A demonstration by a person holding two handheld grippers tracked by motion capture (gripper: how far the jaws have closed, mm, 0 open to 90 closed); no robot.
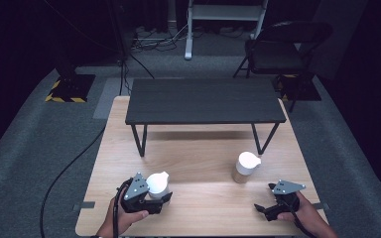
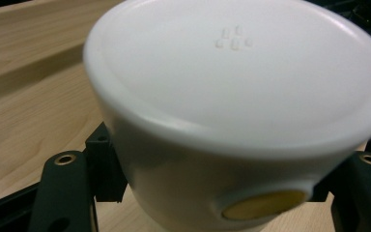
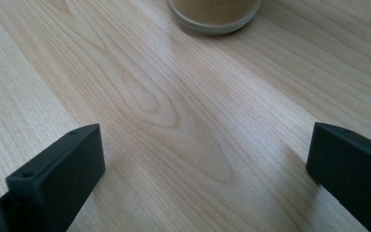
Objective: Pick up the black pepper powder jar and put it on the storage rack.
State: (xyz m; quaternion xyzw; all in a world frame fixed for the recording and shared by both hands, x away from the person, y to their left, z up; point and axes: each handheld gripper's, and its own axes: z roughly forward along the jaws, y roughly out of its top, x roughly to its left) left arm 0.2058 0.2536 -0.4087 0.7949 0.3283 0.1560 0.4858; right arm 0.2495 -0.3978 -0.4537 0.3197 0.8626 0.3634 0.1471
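At the table's near edge, the left gripper (image 1: 155, 198) is clamping a white lidded jar (image 1: 158, 183), so the pickup looks done. The right gripper (image 1: 264, 208) is resting wide open, holding nothing. Farther off, a second jar (image 1: 244, 167) is standing untouched, before a dark shelf (image 1: 204, 101).

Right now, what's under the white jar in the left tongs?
Below the white jar, clamped by the left tongs, only bare wooden table shows. The jar covers the spot directly beneath it.
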